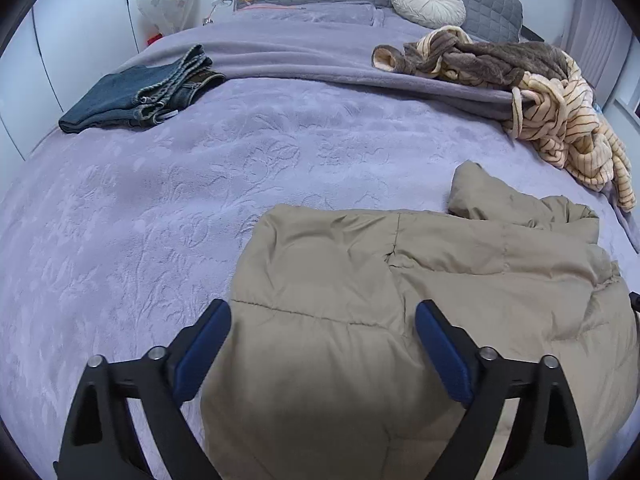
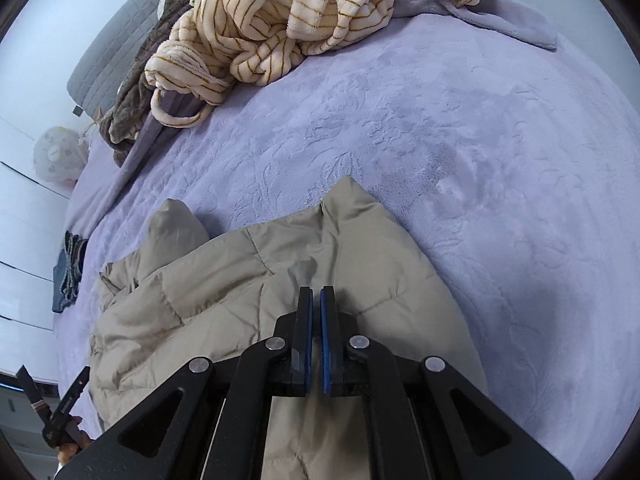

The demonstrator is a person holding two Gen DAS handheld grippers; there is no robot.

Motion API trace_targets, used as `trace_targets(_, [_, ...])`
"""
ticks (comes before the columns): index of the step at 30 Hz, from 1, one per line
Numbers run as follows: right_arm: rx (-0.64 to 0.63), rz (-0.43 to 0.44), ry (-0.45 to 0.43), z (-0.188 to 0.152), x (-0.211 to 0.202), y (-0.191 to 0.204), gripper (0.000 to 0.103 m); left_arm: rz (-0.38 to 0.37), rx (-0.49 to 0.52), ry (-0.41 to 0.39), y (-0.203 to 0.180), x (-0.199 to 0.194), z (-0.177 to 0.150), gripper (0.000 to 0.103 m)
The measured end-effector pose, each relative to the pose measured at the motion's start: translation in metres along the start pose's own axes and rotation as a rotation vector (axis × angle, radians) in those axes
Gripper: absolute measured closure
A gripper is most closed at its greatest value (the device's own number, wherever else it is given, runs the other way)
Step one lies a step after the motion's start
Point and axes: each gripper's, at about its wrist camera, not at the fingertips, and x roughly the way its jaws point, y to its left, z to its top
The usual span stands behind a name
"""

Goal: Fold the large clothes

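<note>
A beige quilted puffer jacket [image 1: 400, 300] lies partly folded on the lilac bed, also in the right wrist view [image 2: 224, 292]. My left gripper [image 1: 322, 316] is open and empty, hovering over the jacket's near left part. My right gripper [image 2: 317, 292] is shut on a fold of the jacket fabric at its right side; a pinch of cloth rises just past the fingertips. The left gripper [image 2: 56, 396] shows at the lower left of the right wrist view.
Folded blue jeans [image 1: 140, 92] lie far left on the bed [image 1: 120, 220]. A cream striped fleece garment [image 2: 280, 24] and a brown one [image 1: 492, 60] are heaped at the far right. A round cushion [image 1: 428, 0] leans on the grey headboard. White wardrobe doors stand left.
</note>
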Motion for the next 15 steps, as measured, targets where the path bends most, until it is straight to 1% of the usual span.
trace_targets(1, [0.002, 0.007, -0.002, -0.005, -0.006, 0.000, 0.097, -0.006, -0.001, -0.005, 0.000, -0.006, -0.003, 0.008])
trace_targets(3, [0.010, 0.019, 0.004, -0.012, -0.010, 0.000, 0.089, -0.002, -0.007, -0.004, -0.001, -0.016, -0.009, 0.007])
trace_targets(4, [0.015, 0.023, 0.005, -0.017, -0.014, -0.001, 0.086, 0.004, -0.007, -0.005, 0.000, -0.020, -0.013, 0.007])
trace_targets(5, [0.020, 0.030, 0.007, -0.022, -0.017, -0.002, 0.080, 0.012, -0.006, -0.006, -0.001, -0.025, -0.017, 0.000])
trace_targets(6, [0.025, 0.040, 0.009, -0.028, -0.021, -0.002, 0.074, 0.025, -0.006, -0.011, -0.001, -0.030, -0.021, 0.000])
trace_targets(7, [0.031, 0.047, 0.009, -0.033, -0.024, -0.003, 0.069, 0.031, -0.006, -0.016, -0.001, -0.035, -0.026, 0.000])
trace_targets(8, [0.036, 0.056, 0.008, -0.039, -0.028, -0.003, 0.061, 0.039, -0.006, -0.013, -0.001, -0.039, -0.030, 0.000])
trace_targets(9, [0.039, 0.066, 0.008, -0.044, -0.031, -0.003, 0.057, 0.051, -0.004, -0.005, -0.002, -0.041, -0.033, 0.000])
trace_targets(11, [0.047, 0.080, 0.011, -0.056, -0.037, -0.004, 0.056, 0.075, 0.009, 0.016, -0.003, -0.045, -0.043, 0.000])
trace_targets(13, [0.058, 0.102, 0.019, -0.067, -0.042, -0.006, 0.047, 0.069, 0.015, 0.036, -0.003, -0.049, -0.053, 0.000])
trace_targets(15, [0.067, 0.121, 0.022, -0.079, -0.048, -0.007, 0.036, 0.054, 0.011, 0.071, -0.004, -0.053, -0.064, 0.000])
